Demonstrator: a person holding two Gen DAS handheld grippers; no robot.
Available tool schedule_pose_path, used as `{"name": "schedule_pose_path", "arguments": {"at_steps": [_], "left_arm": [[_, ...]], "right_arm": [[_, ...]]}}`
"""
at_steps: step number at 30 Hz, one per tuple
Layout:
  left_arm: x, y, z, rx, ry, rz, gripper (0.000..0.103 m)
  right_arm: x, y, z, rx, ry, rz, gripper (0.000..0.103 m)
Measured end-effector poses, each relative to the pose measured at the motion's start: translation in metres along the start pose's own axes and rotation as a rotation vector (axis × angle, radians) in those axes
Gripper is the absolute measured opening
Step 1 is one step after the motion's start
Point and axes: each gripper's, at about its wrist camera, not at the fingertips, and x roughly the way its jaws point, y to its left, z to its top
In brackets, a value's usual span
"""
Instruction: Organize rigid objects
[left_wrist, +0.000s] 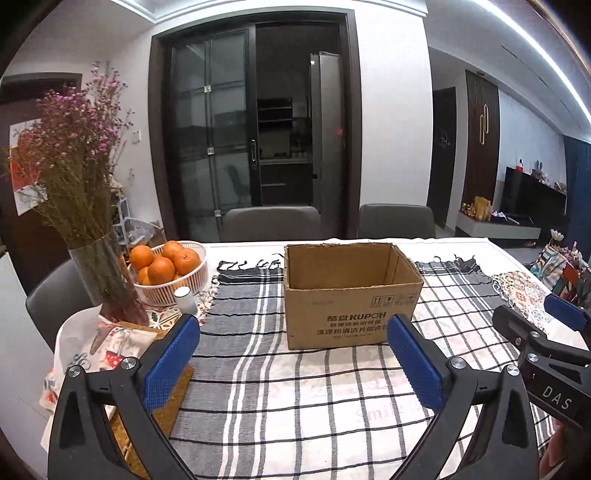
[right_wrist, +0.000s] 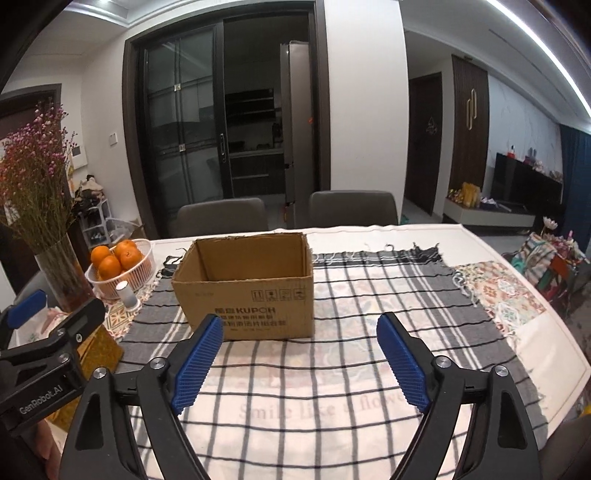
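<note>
An open brown cardboard box (left_wrist: 351, 295) stands upright on the checked tablecloth; in the right wrist view the box (right_wrist: 247, 291) looks empty as far as I can see inside. My left gripper (left_wrist: 291, 354) is open and empty, just in front of the box. My right gripper (right_wrist: 299, 354) is open and empty, in front of the box and a little to its right. The right gripper's side shows at the right edge of the left wrist view (left_wrist: 546, 339); the left gripper's side shows at the left edge of the right wrist view (right_wrist: 44, 339).
A white basket of oranges (left_wrist: 168, 269), a glass vase of dried flowers (left_wrist: 107, 284) and a small white bottle (left_wrist: 185, 299) stand at the table's left. A brown flat item (right_wrist: 98, 350) lies at the near left. Two grey chairs (left_wrist: 271, 221) stand behind the table.
</note>
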Motion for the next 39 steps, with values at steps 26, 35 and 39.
{"name": "schedule_pose_path", "arguments": {"at_steps": [26,35,39], "left_arm": [[-0.037,0.003,-0.011,-0.013,-0.050,-0.036,0.103],[-0.042,0.000,-0.011,-0.007,-0.057,-0.032,0.103],[-0.044,-0.002,-0.012,-0.004,-0.061,-0.028,0.103]], "right_arm": [[-0.034,-0.001,-0.015,-0.005,-0.048,0.014,0.087],[-0.035,-0.004,-0.017,0.001,-0.048,0.019,0.087],[-0.036,-0.005,-0.017,0.004,-0.049,0.021,0.087]]}}
